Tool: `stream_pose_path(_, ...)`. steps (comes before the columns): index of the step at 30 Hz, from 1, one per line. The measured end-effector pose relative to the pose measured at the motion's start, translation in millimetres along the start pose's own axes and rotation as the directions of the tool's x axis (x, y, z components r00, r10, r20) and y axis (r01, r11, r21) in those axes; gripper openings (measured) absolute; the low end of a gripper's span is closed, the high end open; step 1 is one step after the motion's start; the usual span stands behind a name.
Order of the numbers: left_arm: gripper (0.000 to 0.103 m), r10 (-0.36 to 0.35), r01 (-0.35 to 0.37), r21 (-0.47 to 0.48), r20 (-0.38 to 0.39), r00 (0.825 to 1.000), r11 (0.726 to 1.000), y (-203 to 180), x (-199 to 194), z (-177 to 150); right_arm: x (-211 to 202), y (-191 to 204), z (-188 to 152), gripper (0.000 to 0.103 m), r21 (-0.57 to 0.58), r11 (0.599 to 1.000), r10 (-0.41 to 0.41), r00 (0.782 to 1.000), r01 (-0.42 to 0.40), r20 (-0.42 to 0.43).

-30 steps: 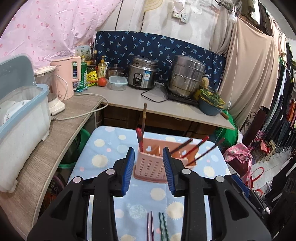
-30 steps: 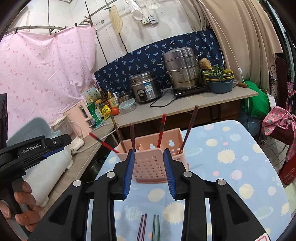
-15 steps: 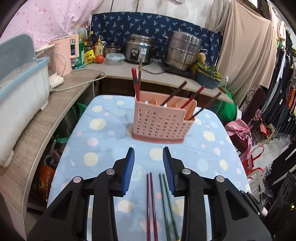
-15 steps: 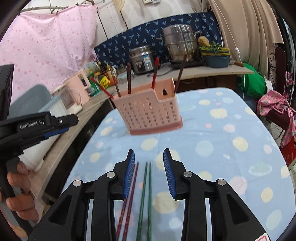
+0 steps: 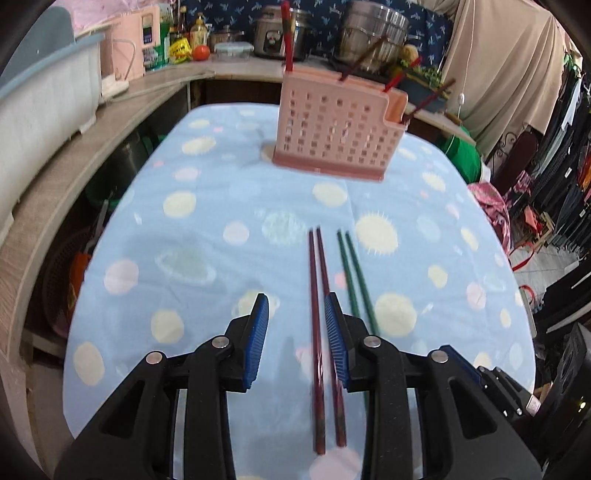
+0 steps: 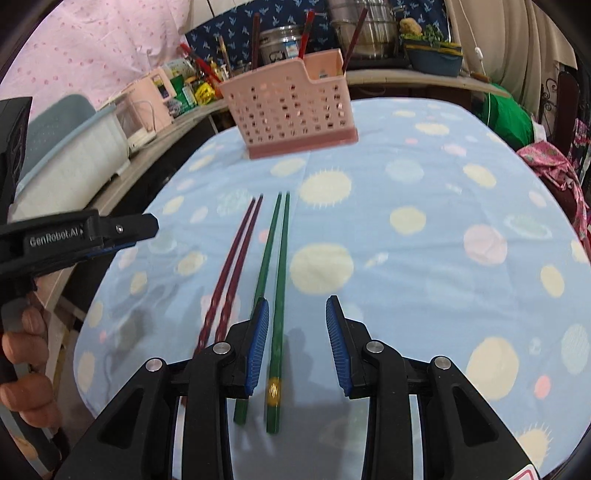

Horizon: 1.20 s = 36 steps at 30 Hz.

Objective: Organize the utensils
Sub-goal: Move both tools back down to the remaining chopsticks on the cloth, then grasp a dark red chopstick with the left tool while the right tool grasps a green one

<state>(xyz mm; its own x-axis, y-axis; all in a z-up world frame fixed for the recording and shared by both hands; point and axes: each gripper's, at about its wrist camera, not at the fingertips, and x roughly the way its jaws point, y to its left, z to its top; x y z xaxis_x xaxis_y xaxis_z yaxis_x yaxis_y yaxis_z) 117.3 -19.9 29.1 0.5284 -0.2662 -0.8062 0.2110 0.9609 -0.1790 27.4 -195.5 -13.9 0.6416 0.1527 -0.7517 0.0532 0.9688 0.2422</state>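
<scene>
Two pairs of chopsticks lie side by side on the blue spotted tablecloth (image 5: pixel 207 184). My left gripper (image 5: pixel 297 332) hovers open just above the maroon chopsticks (image 5: pixel 317 295); one stick runs between its jaws, the other passes under the right pad. My right gripper (image 6: pixel 295 332) is open over the green chopsticks (image 6: pixel 279 280), with one stick in the gap and the other under its left pad. The green chopsticks (image 5: pixel 354 280) lie just right of the left gripper. A pink perforated utensil holder (image 5: pixel 336 125) stands at the table's far end with several chopsticks in it.
A wooden counter wraps the far and left sides, carrying a white dish tub (image 5: pixel 40 103), a rice cooker (image 5: pixel 273 33) and a steel pot (image 5: pixel 373 29). The left gripper (image 6: pixel 85 236) and a hand (image 6: pixel 26 354) show in the right wrist view. Clothes hang at right.
Both grippers have come down and tipped toward the table, from level with the pink holder to just above the chopsticks. Their openings look unchanged.
</scene>
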Motion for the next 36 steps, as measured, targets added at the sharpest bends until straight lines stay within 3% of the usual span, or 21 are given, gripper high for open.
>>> stream_pose_path(10,0.031,-0.004,0.003,-0.004,-0.083,0.997,1.000,12,13,-50,5,9,-28,0.032,-0.049,0.999,-0.026,0.998,0.023,-0.050)
stream_pose_path(17,0.043,-0.017,0.019,0.024,-0.098,0.995,1.000,7,14,-66,7,14,-38,0.032,-0.074,0.996,-0.052,0.997,0.048,-0.052)
stream_pose_path(25,0.047,-0.039,0.046,0.049,-0.139,0.990,0.998,-2,22,-82,7,19,-42,0.030,-0.115,0.990,-0.091,0.995,0.087,-0.029)
stream_pose_path(36,0.047,0.031,-0.016,0.134,-0.110,0.993,0.991,-15,25,-88,7,22,-45,0.028,-0.137,0.985,-0.113,0.993,0.110,-0.015)
